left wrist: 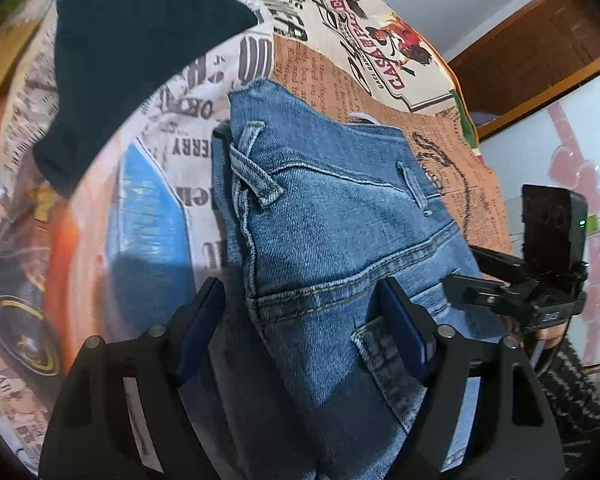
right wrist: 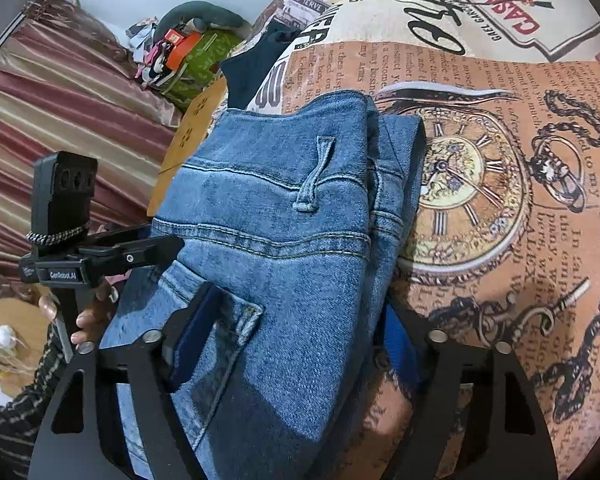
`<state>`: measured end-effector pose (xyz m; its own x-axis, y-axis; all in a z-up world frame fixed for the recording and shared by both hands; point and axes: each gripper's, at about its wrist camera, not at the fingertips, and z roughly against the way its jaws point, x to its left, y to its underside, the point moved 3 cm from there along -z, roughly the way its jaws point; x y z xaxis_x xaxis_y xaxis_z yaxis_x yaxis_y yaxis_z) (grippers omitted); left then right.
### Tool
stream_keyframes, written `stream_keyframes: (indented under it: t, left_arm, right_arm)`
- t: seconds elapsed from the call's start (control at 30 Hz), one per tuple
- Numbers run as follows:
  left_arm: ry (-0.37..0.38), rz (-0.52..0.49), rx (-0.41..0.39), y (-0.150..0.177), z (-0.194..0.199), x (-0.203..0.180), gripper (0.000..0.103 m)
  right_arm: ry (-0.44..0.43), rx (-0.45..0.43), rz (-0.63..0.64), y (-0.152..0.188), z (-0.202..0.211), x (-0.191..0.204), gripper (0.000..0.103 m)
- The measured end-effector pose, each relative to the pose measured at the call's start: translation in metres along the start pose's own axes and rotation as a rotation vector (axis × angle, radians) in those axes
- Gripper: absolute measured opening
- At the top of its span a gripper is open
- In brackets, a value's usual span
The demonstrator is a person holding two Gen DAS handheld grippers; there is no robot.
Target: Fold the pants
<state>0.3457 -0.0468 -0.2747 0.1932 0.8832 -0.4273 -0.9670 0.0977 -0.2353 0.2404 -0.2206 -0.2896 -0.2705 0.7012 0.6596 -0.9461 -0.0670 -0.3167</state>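
Blue denim, item one: the pants, already doubled lengthwise, lying waistband-up on the printed newsprint cover and filling the near ground of both wrist views.

Nearest you, the left gripper: jaws wide, straddling the seat just below the yoke seam, one blue pad off the cloth's left edge, the other over the back pocket. Not closed on anything.

The right gripper: jaws likewise apart, one pad over the pocket, the other beyond the folded edge on the cover side. Whether either pad presses the denim, you cannot tell; no pinch shows.

Mid ground: belt loops and waistband, flat, layers roughly aligned.

Farther: a dark garment lying apart on the cover; beyond it, striped curtains and clutter.

Step in hand, by judgement: positioning for the crosswise fold. Next move calls for you to close both tongs on all layers at matching points along the edges, then carry them over evenly so the layers stay stacked.
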Motion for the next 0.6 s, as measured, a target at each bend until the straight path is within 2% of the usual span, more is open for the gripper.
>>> stream_keyframes:
  t: [0.03,0.13,0.27,0.33,0.6]
  left_arm:
    - [0.022,0.002,0.008,0.0,-0.001,0.0,0.068]
    - [0.061,-0.002,0.023,0.0,0.0,-0.004,0.058]
    - [0.051,-0.019,-0.004,0.003,0.011,-0.01,0.046]
    - [0.034,-0.044,-0.03,0.004,0.021,-0.017,0.039]
    - [-0.035,-0.143,-0.234,0.004,0.097,-0.037,0.036]
  right_arm:
    - [-0.003,0.006,-0.009,-0.001,0.0,-0.001,0.063]
    - [-0.004,0.008,-0.035,-0.002,0.0,-0.001,0.046]
    - [0.012,-0.02,-0.025,-0.001,0.008,0.003,0.03]
    - [0.045,-0.04,0.024,-0.001,0.016,0.015,0.023]
    - [0.079,-0.172,0.176,-0.023,0.048,0.071,0.02]
